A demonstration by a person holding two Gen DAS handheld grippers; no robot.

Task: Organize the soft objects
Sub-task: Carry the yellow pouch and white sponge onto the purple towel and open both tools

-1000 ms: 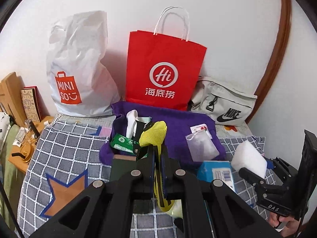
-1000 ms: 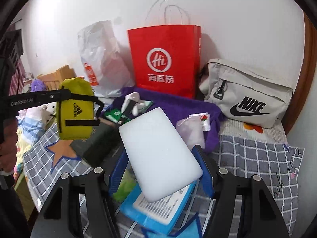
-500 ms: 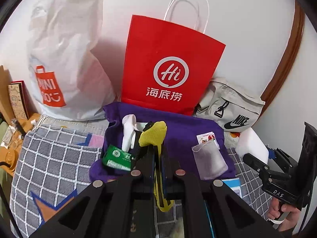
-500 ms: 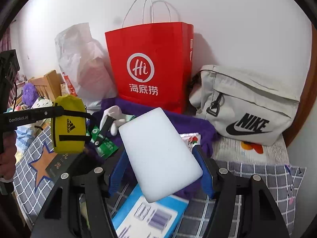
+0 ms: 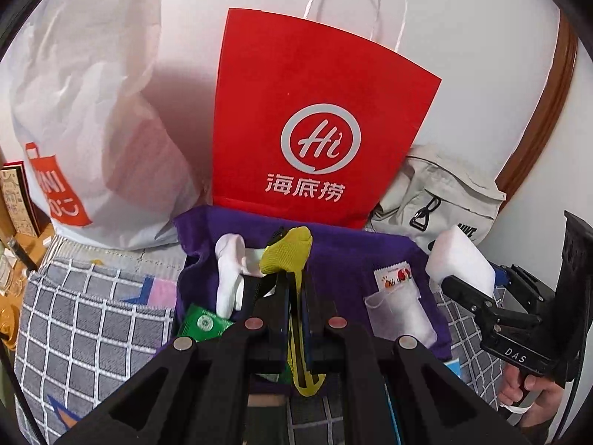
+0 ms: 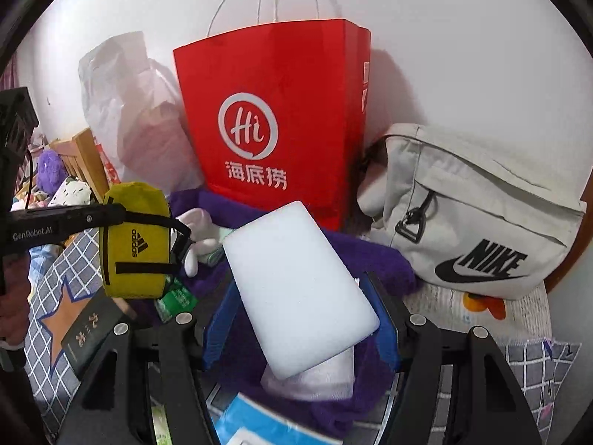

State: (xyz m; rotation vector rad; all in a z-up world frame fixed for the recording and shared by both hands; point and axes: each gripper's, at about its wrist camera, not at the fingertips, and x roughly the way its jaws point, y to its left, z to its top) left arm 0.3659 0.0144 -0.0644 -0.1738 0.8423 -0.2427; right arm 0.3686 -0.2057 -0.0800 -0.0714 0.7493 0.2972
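My left gripper (image 5: 294, 293) is shut on a yellow Adidas pouch (image 5: 287, 254), held in the air above a purple cloth (image 5: 344, 252); the pouch also shows in the right wrist view (image 6: 135, 241). My right gripper (image 6: 302, 315) is shut on a white sponge block (image 6: 296, 282), also seen in the left wrist view (image 5: 459, 259). Both are held in front of a red paper bag (image 5: 318, 122) that stands against the wall (image 6: 274, 118). A white sock (image 5: 228, 270), a green packet (image 5: 202, 324) and a clear sachet (image 5: 398, 309) lie on the cloth.
A white Miniso plastic bag (image 5: 85, 111) stands left of the red bag. A grey Nike bag (image 6: 474, 215) lies at its right. A checked blanket (image 5: 85, 330) covers the bed. A dark box (image 6: 92, 330) and a blue packet (image 6: 259, 422) lie near me.
Both grippers have moved forward and up toward the red bag, which looks larger now. Each still holds its object.
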